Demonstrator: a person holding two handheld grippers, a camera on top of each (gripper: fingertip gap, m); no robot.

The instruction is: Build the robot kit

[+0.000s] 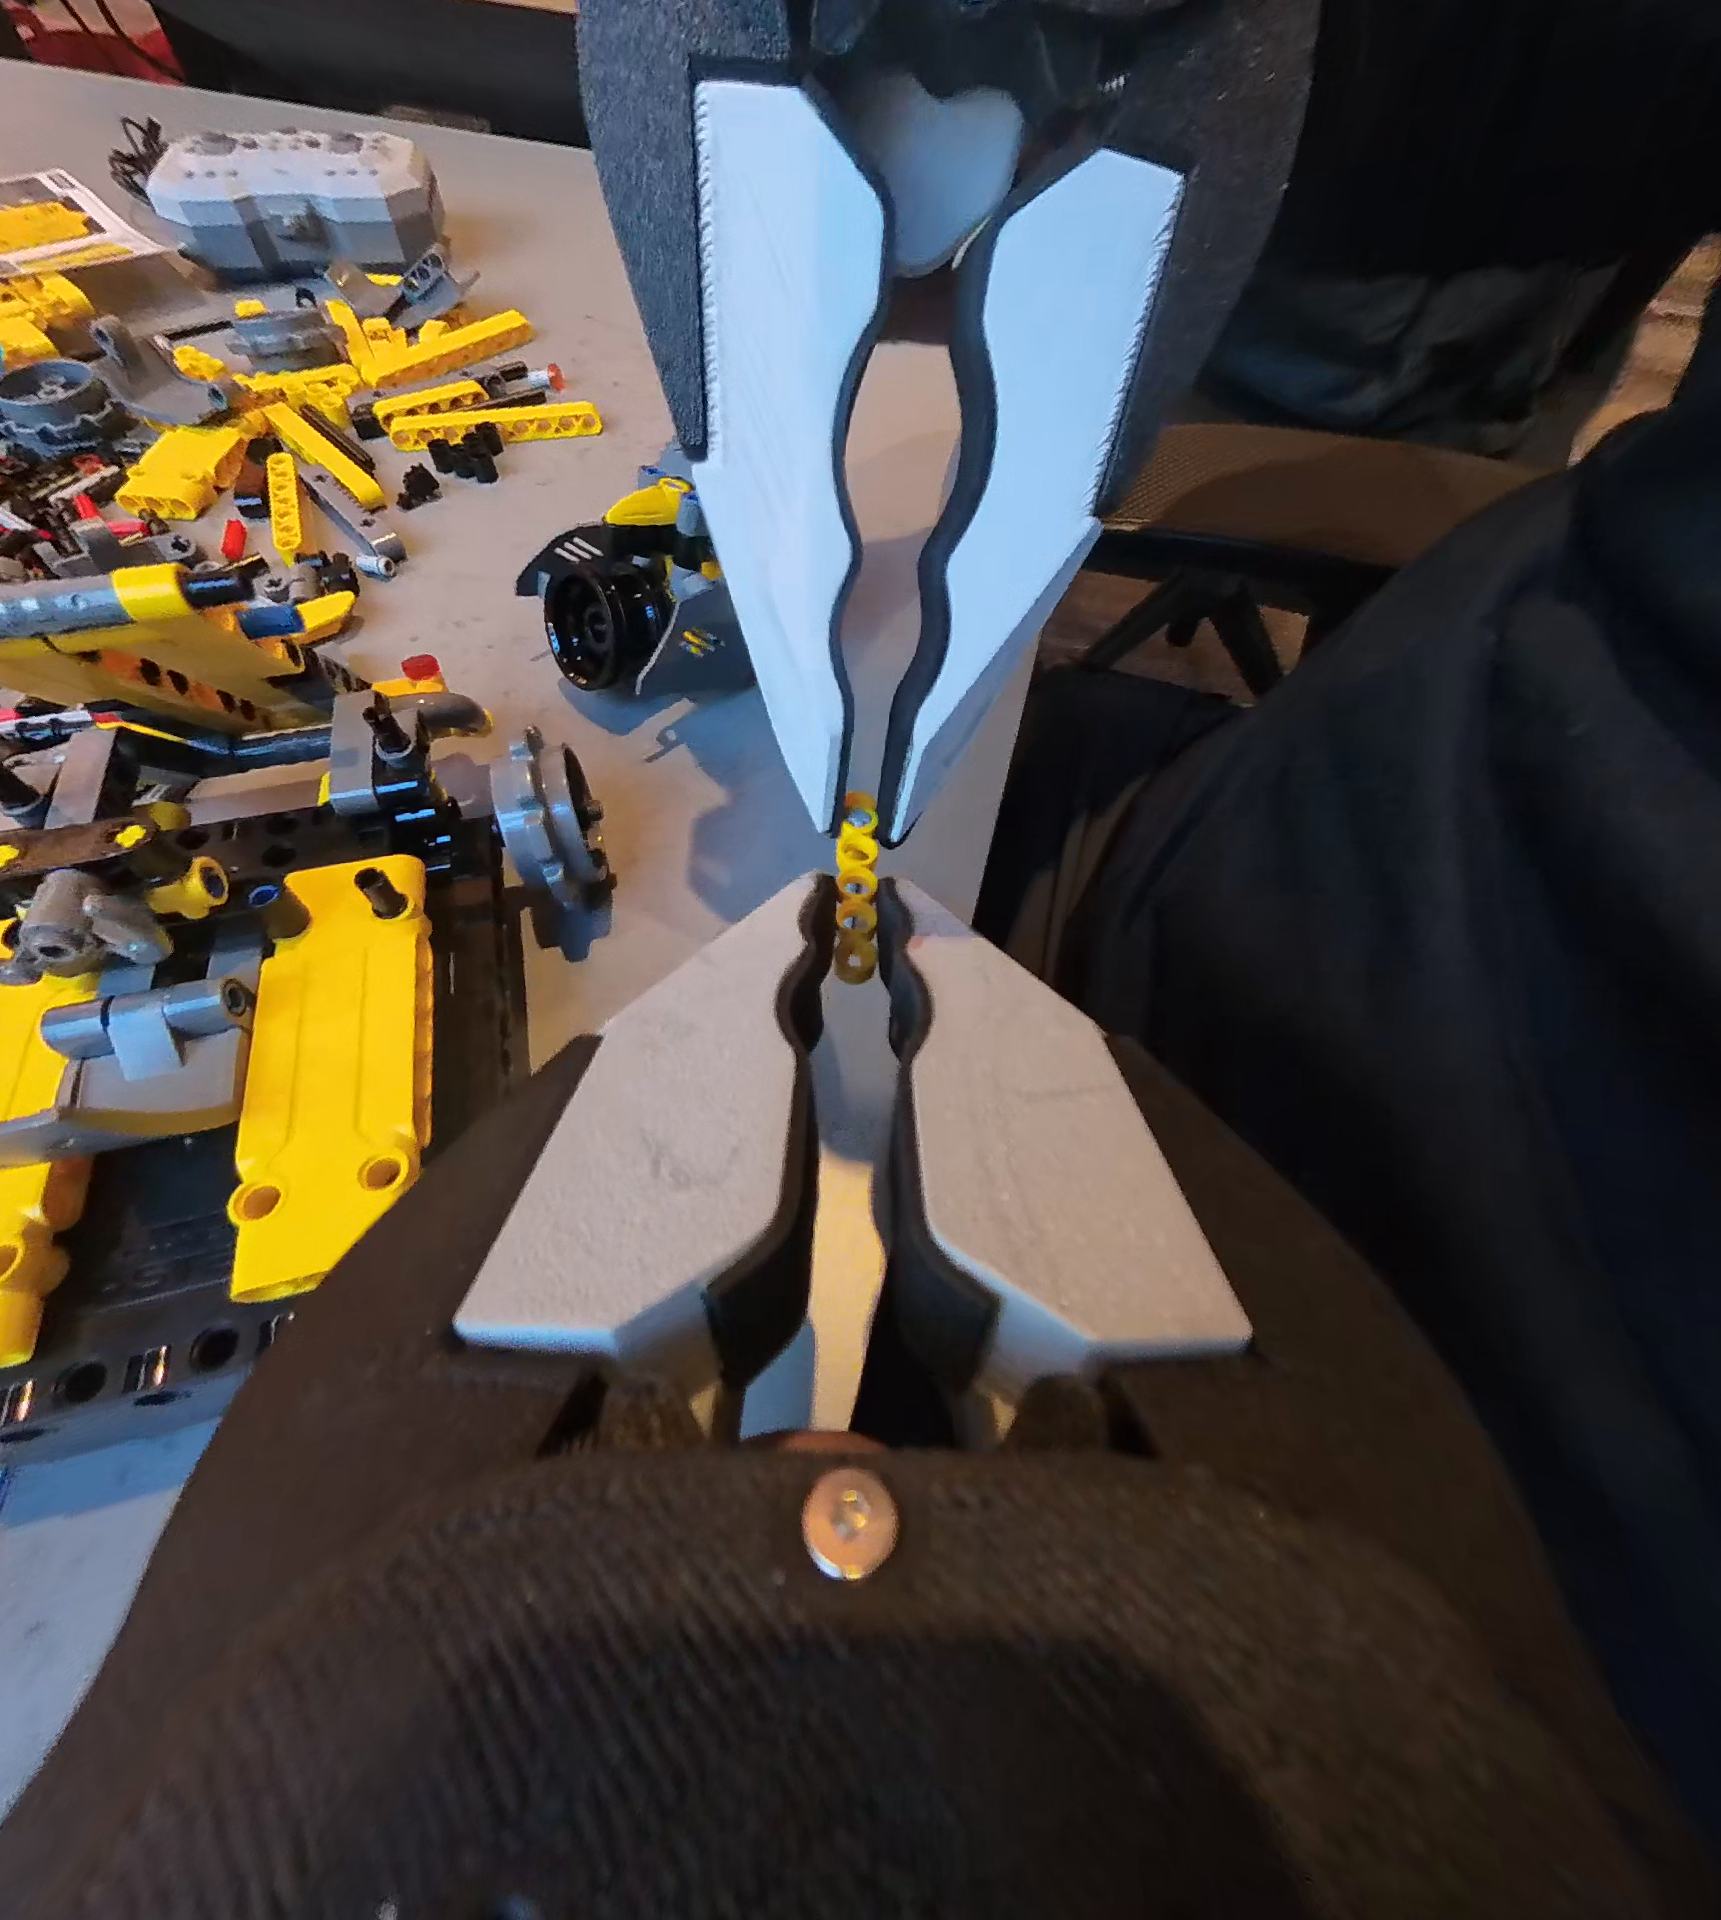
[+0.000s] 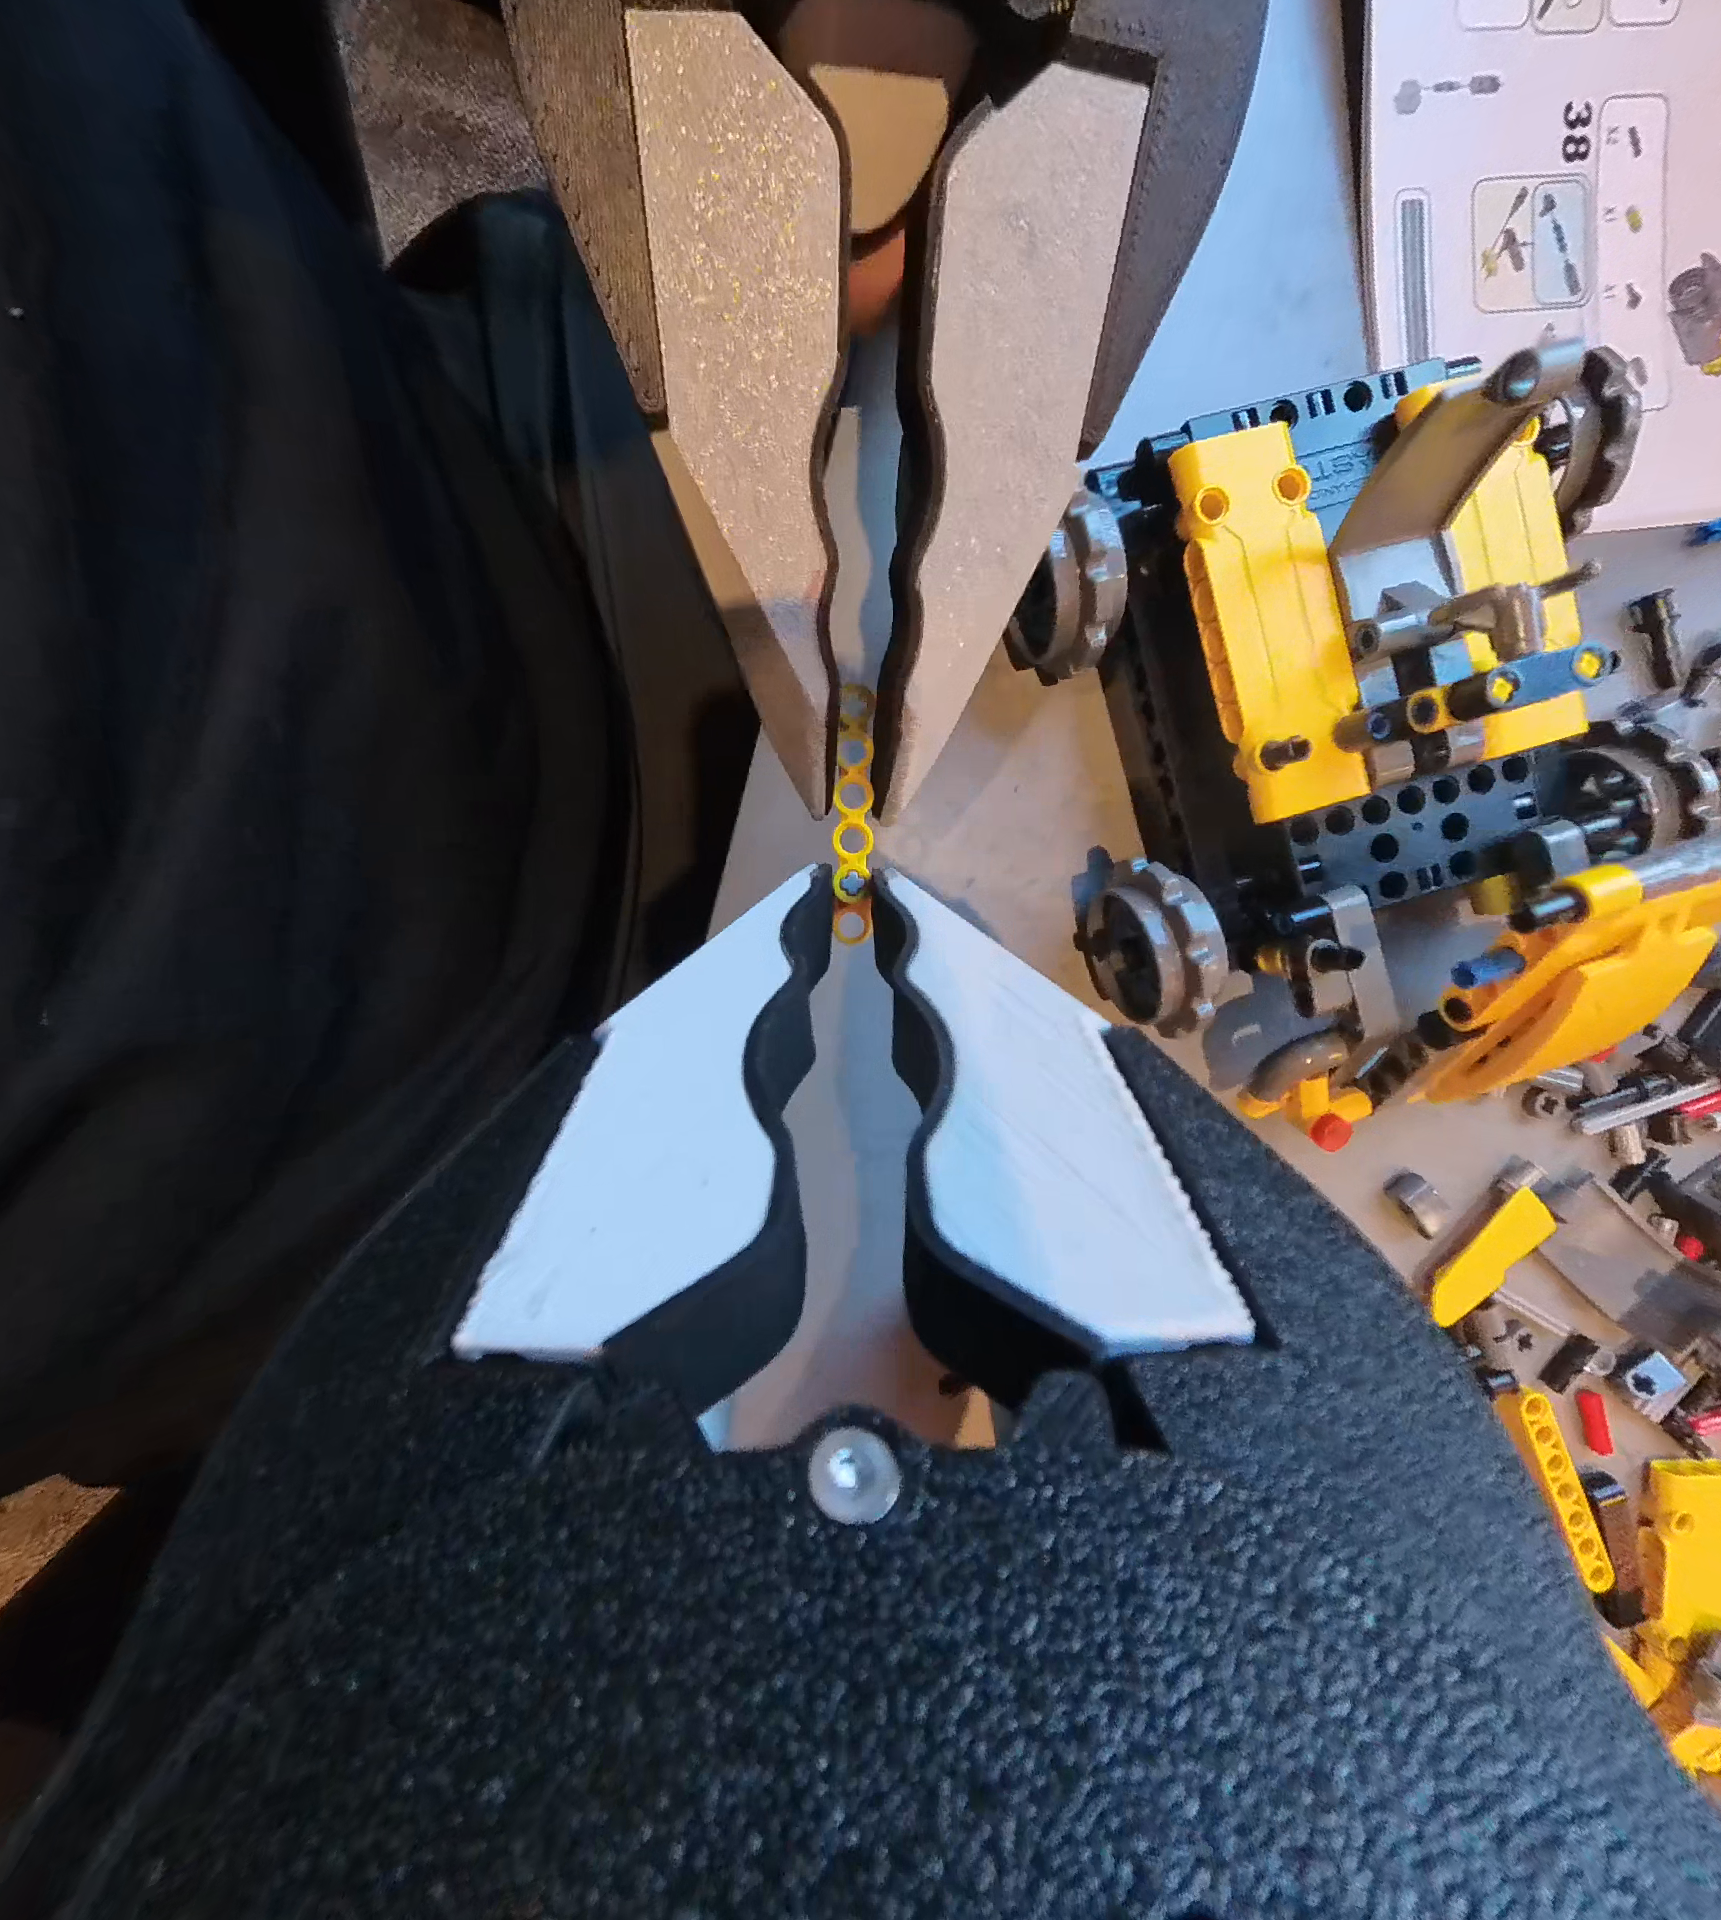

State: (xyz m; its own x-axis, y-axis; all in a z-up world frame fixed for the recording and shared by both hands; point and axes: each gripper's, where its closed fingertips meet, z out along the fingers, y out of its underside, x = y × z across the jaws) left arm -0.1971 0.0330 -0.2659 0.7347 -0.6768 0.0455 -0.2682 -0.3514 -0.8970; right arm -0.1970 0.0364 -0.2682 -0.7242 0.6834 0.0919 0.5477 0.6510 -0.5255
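Both grippers pinch one thin yellow holed beam, tip to tip. Left gripper clamps one end, right gripper the other, beside a yellow-and-black toy vehicle build.

The left gripper has matt grey plastic fingers with a faint grain, black rubbery pads and a woven-looking black body with a shiny metal screw. Both grippers pinch a glossy yellow plastic beam. The right gripper has white ridged plastic fingers and a rough pebbled body. Beside it, a glossy plastic model, then a matt paper booklet
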